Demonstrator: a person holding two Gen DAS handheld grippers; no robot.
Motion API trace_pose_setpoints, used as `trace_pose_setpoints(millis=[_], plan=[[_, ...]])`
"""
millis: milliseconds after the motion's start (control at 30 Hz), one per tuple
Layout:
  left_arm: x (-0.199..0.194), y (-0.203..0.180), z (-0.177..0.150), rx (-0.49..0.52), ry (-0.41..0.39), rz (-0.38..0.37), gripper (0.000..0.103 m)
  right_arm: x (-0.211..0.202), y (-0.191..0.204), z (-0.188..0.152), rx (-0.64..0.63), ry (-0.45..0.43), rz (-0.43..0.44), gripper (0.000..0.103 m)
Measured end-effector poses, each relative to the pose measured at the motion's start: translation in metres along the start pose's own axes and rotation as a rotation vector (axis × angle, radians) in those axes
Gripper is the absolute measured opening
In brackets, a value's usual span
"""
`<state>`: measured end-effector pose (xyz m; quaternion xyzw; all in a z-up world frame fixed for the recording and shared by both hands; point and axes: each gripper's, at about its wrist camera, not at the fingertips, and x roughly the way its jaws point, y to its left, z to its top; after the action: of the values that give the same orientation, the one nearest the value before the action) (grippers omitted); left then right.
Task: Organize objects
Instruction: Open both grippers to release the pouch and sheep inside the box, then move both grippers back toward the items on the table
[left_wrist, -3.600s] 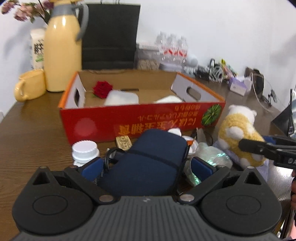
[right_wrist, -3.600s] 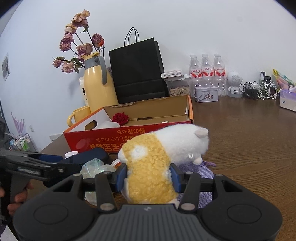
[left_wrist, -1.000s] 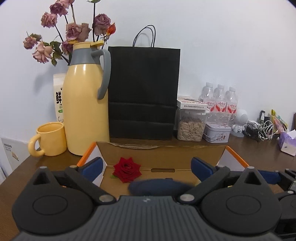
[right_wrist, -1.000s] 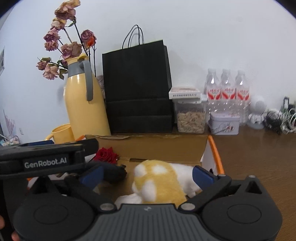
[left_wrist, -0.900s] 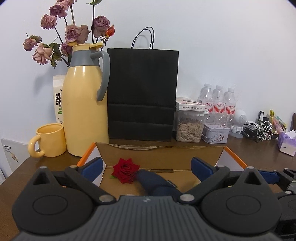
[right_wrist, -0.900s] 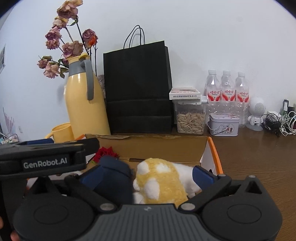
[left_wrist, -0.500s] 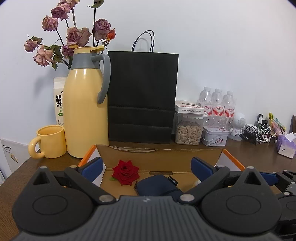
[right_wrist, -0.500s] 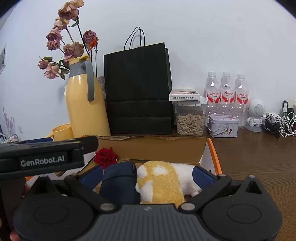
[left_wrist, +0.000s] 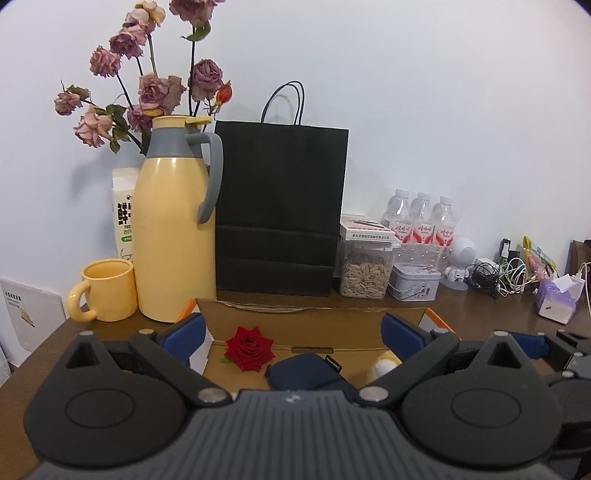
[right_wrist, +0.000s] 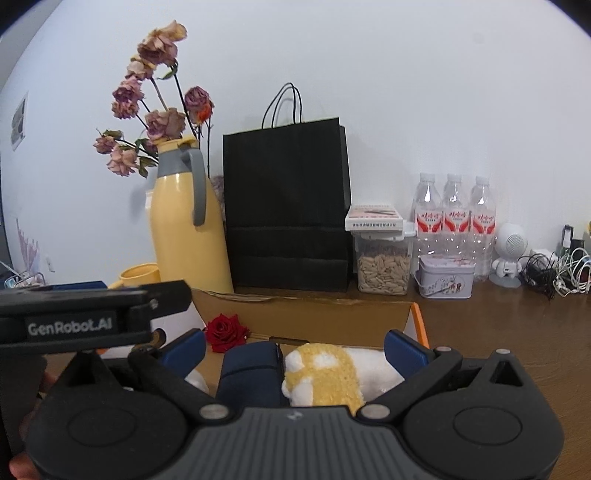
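Wooden table (left_wrist: 480, 314) under box (left_wrist: 314, 325), jug (left_wrist: 173, 236), bag (left_wrist: 280, 214).

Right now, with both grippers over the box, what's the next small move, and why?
Probably lift both clear. The left gripper and right gripper are open and hold nothing; the navy pouch and plush toy already lie in the cardboard box.

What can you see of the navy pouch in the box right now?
The pouch is dark navy, soft, fabric-looking, with rounded corners and a small black tag on one edge, seen in the left view. It lies in the cardboard box, with the red rose just behind it and the plush toy pressed against its right side. Its near end is hidden by the tool bodies. Neither set of tongs grips it; both stand open.
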<state>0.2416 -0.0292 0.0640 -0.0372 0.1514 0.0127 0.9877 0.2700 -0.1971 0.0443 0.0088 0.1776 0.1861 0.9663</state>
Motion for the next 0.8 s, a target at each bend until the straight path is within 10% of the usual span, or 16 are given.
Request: trace_pose_setpoints(millis=[800], plan=[[-0.109, 0.036, -0.028, 0.028, 0.045, 0.027, 0.103, -0.118, -0.01, -0.048, -0.002, 0.027, -0.027, 0.103]])
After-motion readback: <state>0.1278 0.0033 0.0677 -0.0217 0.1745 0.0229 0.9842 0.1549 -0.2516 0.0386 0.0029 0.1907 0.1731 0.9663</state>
